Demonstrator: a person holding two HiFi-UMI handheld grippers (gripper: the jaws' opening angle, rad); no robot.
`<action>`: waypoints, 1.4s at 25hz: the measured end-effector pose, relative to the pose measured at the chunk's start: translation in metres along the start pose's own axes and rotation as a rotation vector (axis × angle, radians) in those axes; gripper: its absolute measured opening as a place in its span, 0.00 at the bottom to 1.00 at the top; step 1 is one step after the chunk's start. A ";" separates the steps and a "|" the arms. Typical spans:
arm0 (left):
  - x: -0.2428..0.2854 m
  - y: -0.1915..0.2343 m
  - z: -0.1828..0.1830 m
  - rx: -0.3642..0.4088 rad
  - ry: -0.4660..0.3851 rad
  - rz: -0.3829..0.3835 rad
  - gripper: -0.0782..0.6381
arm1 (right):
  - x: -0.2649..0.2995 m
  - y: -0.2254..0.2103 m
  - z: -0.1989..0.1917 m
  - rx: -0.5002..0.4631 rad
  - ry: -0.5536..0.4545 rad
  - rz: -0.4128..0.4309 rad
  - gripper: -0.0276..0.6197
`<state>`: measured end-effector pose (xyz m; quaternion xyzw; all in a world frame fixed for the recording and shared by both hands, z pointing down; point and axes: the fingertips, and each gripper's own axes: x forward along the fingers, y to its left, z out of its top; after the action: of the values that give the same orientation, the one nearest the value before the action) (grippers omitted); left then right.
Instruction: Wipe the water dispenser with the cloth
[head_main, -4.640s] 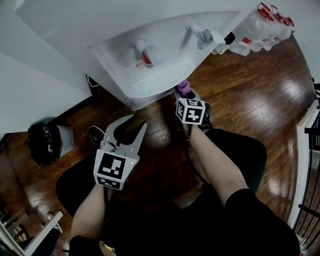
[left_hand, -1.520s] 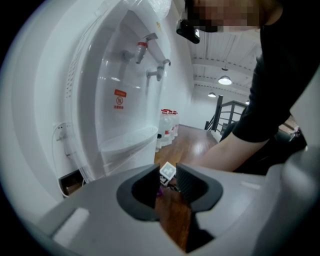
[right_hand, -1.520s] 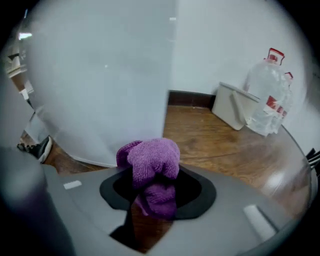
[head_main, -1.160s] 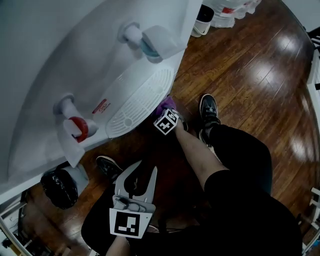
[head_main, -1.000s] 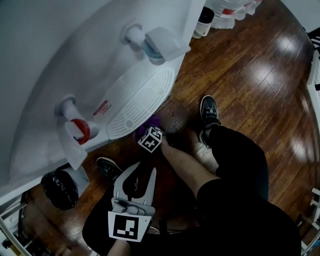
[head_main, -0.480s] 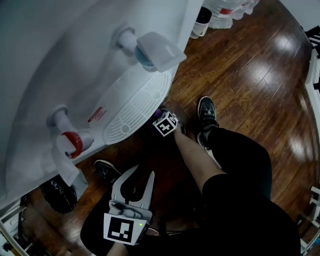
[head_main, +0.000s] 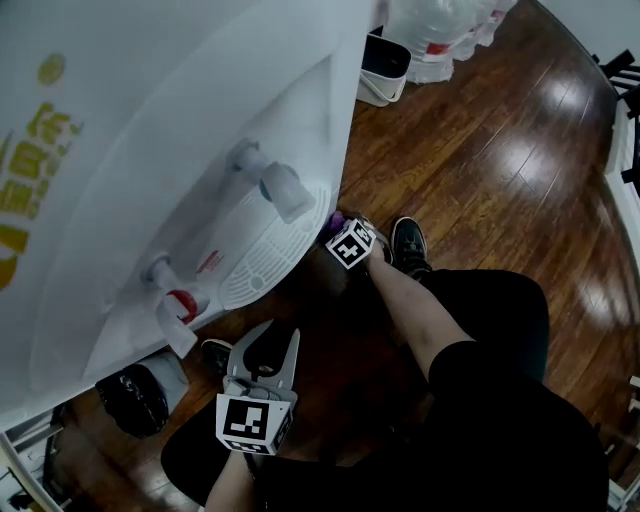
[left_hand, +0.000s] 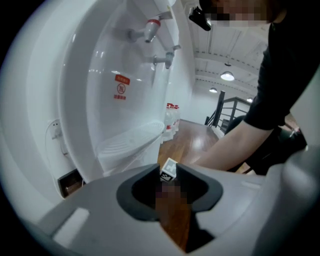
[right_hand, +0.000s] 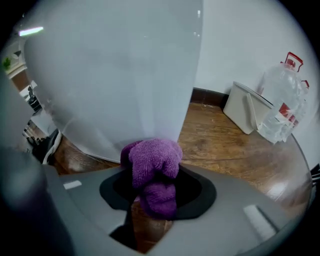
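Wooden floor (head_main: 480, 130) — half-hidden cloth (head_main: 336, 219) perhaps touches dispenser (head_main: 150, 150).

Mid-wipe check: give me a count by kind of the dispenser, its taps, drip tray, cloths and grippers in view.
Water dispenser: 1
Taps: 2
Drip tray: 1
Purple cloth: 1
Grippers: 2, left gripper and right gripper
Total: 7

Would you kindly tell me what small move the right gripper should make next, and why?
Probably sweep the purple cloth up the side of the water dispenser: the right gripper is shut on it, close by the lower corner.
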<state>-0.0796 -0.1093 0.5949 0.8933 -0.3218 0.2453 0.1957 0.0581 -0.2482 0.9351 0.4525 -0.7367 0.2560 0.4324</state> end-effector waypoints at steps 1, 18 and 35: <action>0.005 0.001 -0.001 0.004 0.014 -0.005 0.28 | -0.007 0.004 -0.004 0.017 0.002 0.010 0.30; -0.148 -0.084 0.146 -0.102 -0.334 -0.045 0.32 | -0.375 0.098 0.146 -0.051 -0.484 0.433 0.30; -0.272 -0.213 0.239 -0.305 -0.409 -0.908 0.70 | -0.723 0.270 0.160 -1.232 -1.226 0.496 0.29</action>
<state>-0.0448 0.0523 0.2083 0.9339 0.0344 -0.0934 0.3435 -0.0901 0.0752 0.2313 0.0259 -0.9209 -0.3839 0.0622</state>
